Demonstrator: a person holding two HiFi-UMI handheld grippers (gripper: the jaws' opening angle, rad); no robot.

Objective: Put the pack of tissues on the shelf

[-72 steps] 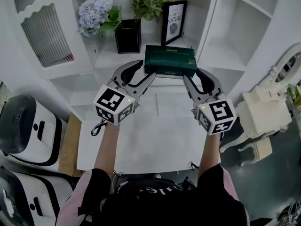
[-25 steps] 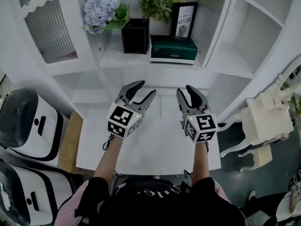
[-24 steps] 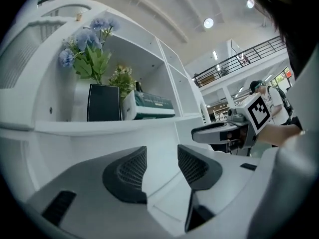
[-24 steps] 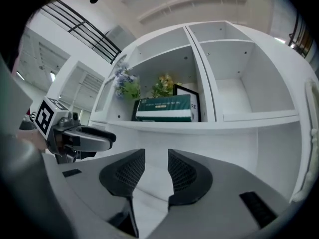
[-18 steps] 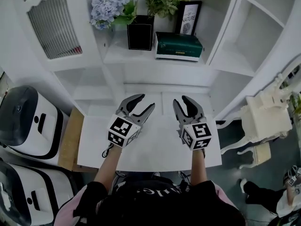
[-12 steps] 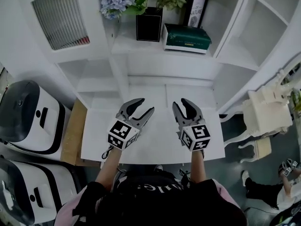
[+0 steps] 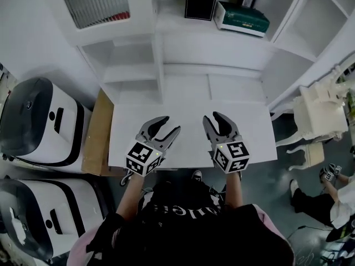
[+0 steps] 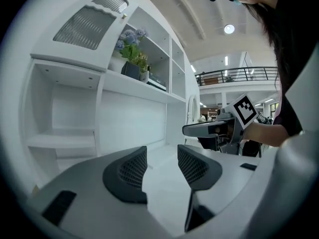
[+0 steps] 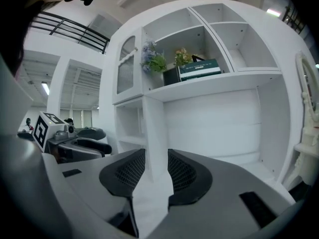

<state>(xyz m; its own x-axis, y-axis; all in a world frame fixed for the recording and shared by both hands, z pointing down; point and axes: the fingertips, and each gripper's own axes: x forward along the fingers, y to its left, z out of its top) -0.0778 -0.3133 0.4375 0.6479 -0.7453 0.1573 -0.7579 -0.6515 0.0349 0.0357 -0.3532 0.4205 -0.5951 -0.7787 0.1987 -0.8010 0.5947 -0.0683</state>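
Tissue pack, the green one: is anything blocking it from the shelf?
Nothing visible. The tissue pack already lies on the shelf, beside a black pot. The left gripper and right gripper hang over the white table, jaws apart, empty.

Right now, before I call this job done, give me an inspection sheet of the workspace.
Surface: white tabletop, nothing seen on it.
Job's things: dark green rectangular tissue pack lies on the white shelf, beside a black square vase.
Clutter: nothing seen.
Grippers: left gripper and right gripper both open, empty, above the tabletop.
Cables: thin dark loop below the left gripper's cube.
Surroundings: two white-and-black machines at left; white ornate stool at right; a person beyond it.
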